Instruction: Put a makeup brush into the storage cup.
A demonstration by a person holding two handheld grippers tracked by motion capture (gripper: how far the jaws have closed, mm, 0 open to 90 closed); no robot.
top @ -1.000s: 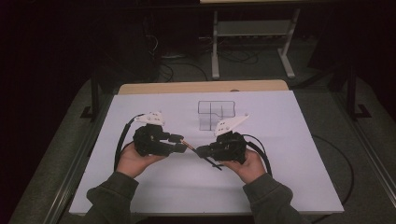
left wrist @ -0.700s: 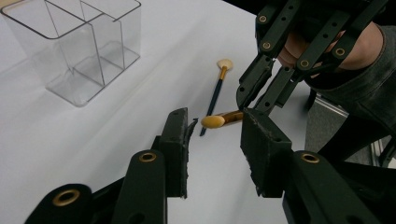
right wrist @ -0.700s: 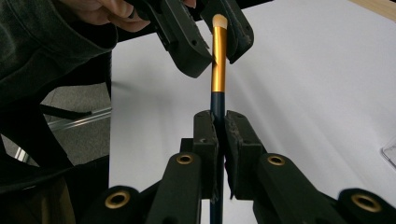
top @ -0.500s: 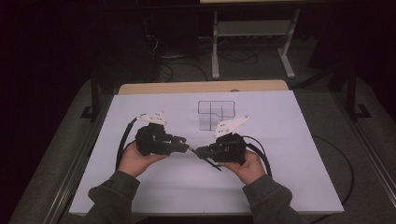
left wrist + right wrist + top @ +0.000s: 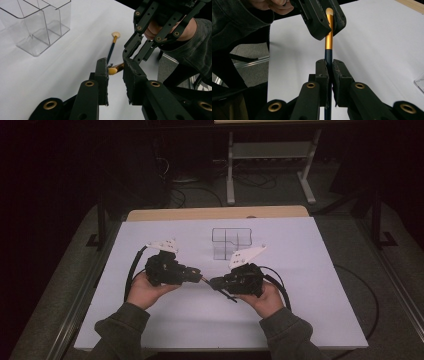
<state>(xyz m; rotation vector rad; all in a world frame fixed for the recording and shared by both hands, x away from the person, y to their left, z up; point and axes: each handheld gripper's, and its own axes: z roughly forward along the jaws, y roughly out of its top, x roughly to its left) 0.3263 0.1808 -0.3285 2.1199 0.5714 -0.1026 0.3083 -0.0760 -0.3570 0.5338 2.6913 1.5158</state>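
Since the earlier frames, both hands have kept their places above the near middle of the desk, while the left tool's jaws have just been closing, with the brush tip between them. The makeup brush, dark-handled with a gold ferrule and pale bristles, is held off the desk in the right tool, whose jaws are clamped on its handle. Its bristle end reaches into the left tool, whose jaws stand either side of the tip with a gap visible; whether the pads press on it is hard to make out. From the high view the brush is a thin line between the tools, its detail lost. A second brush lies flat on the desk beyond, its lower handle hidden behind the left tool's jaw. Farther off stands a clear compartmented organizer, cut off by the frame edge in the left gripper view. Both forearms leave the bottom of the high view.
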